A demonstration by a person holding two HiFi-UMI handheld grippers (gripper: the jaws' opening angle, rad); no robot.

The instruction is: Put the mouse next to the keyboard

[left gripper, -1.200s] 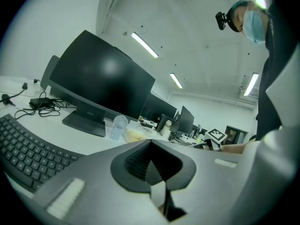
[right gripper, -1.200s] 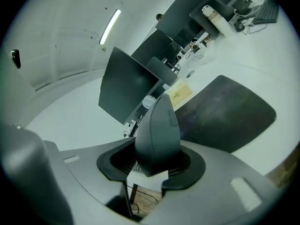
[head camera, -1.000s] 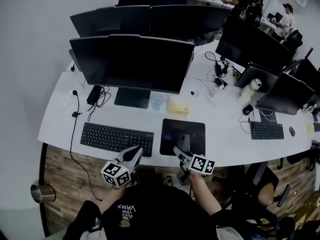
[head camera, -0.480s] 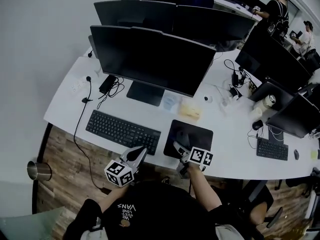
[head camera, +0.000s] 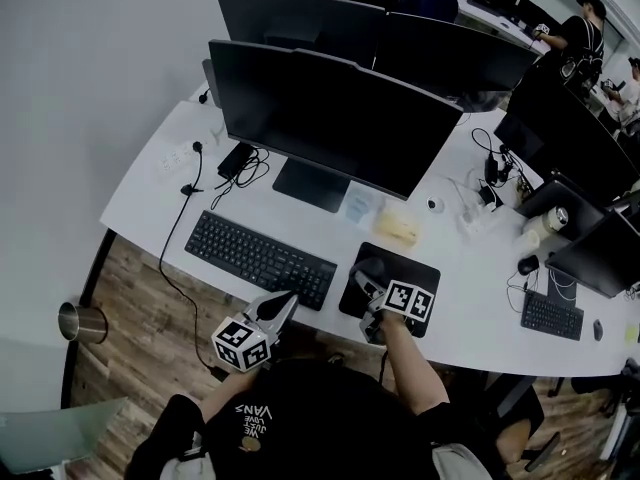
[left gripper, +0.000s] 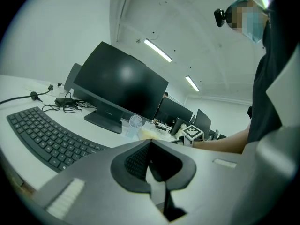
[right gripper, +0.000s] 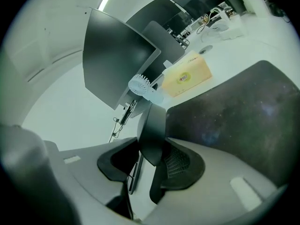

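Note:
The dark grey mouse (head camera: 366, 270) sits between the jaws of my right gripper (head camera: 373, 290), over the left part of the black mouse pad (head camera: 412, 268). In the right gripper view the mouse (right gripper: 152, 135) stands tilted on its side with both pads of the right gripper (right gripper: 152, 158) against it. The black keyboard (head camera: 258, 258) lies to the left on the white desk (head camera: 150, 203). My left gripper (head camera: 284, 304) hovers at the keyboard's near right corner. Its tips meet, shut on nothing, in the left gripper view (left gripper: 149, 143), with the keyboard (left gripper: 47, 137) at left.
A large monitor (head camera: 330, 118) stands behind the keyboard. A yellow tissue box (head camera: 398, 230) and a small white fan (right gripper: 139, 85) sit beyond the pad. A cable (head camera: 180, 243) hangs over the desk's left edge. A metal bin (head camera: 78, 321) stands on the floor.
The right gripper has carried the mouse leftward, from the middle of the pad to its left part. The head view has swung. The left gripper stays by the keyboard's corner.

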